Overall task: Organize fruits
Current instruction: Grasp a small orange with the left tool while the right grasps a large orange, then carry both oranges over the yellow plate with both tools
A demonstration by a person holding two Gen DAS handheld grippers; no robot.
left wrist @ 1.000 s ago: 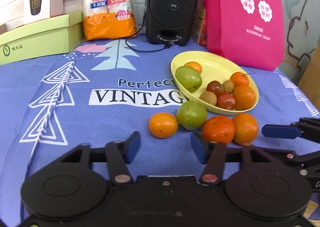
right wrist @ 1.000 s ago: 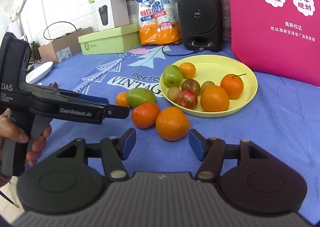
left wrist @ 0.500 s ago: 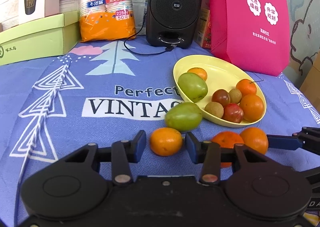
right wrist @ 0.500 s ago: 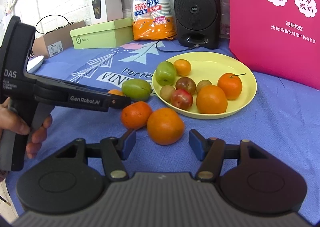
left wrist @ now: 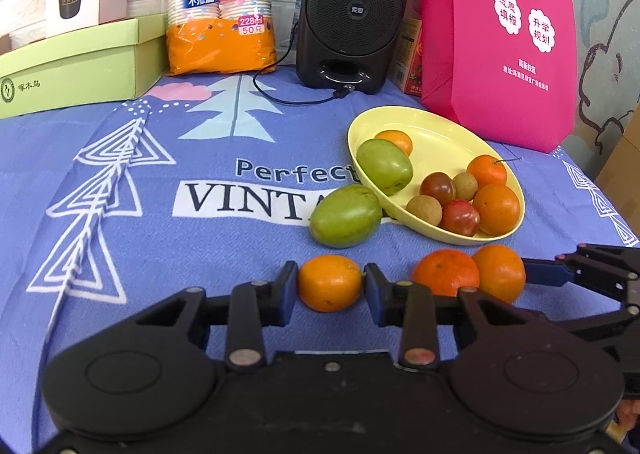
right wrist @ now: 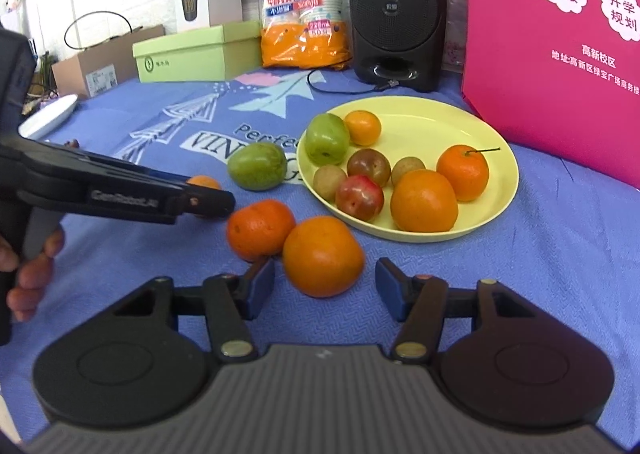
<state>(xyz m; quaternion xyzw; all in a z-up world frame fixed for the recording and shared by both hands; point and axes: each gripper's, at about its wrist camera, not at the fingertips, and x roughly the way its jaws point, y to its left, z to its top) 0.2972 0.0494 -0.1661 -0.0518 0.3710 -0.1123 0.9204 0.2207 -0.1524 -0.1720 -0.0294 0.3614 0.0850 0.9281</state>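
My left gripper (left wrist: 330,288) is closing on a small orange (left wrist: 329,281) that sits on the blue cloth, and both blue pads touch its sides. A green fruit (left wrist: 346,215) lies just beyond it against the yellow plate (left wrist: 440,133), which holds several fruits. To the right, two larger oranges (left wrist: 446,272) lie side by side. In the right wrist view, my right gripper (right wrist: 325,286) straddles the nearer large orange (right wrist: 323,254). Its jaws are closing slightly, with gaps on both sides. The left gripper's finger (right wrist: 216,203) hides most of the small orange there.
At the back stand a black speaker (left wrist: 354,9) with a cable, a pack of paper cups (left wrist: 220,5), a green box (left wrist: 76,65) and a pink bag (left wrist: 504,37). A person's hand (right wrist: 28,266) holds the left gripper's handle. A white dish (right wrist: 48,117) sits far left.
My left gripper moved forward around the small orange and narrowed until its pads met it. The right gripper crept closer to the large orange, which now lies between its fingertips.
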